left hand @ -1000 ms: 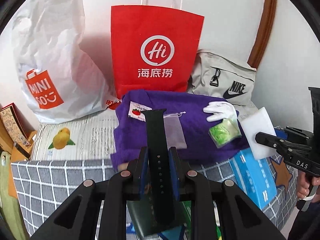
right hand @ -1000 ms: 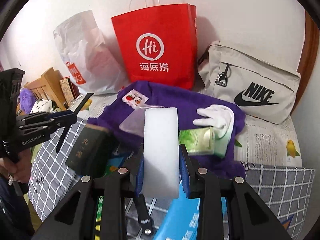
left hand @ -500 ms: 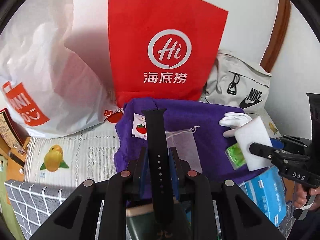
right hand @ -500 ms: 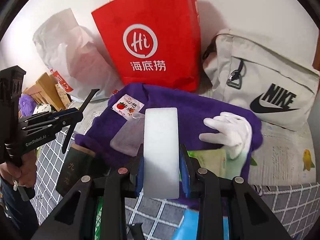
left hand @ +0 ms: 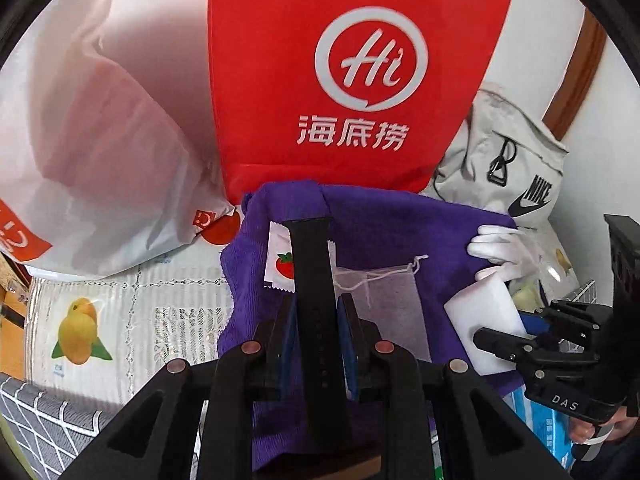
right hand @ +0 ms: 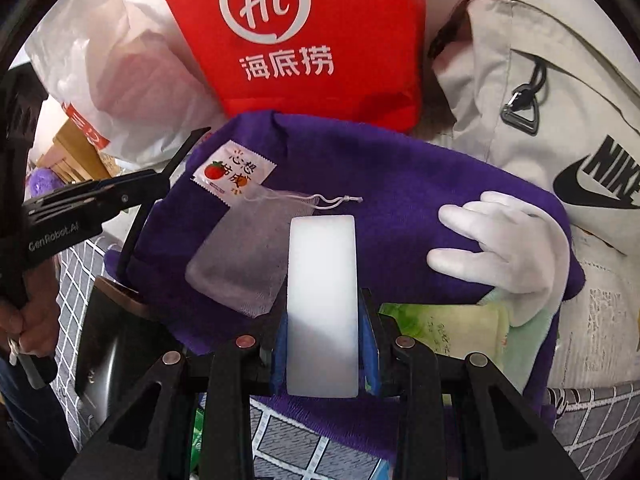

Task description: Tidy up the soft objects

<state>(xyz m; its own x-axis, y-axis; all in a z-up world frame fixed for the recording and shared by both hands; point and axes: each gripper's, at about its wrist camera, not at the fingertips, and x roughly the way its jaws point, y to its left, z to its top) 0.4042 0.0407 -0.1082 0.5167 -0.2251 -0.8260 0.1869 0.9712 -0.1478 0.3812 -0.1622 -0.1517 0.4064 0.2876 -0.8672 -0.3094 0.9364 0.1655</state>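
Where purple towel (right hand: 392,200) spreads: "Hi" bag (left hand: 344,80), "NIKE" pouch (right hand: 560,120).

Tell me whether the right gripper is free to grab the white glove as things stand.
Probably not: the right gripper is shut on the white sponge block. The white glove lies uncovered on the purple towel, so only the occupied gripper blocks it.

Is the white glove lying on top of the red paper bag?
No, the white glove lies on the purple towel, in front of the red paper bag that stands behind it.
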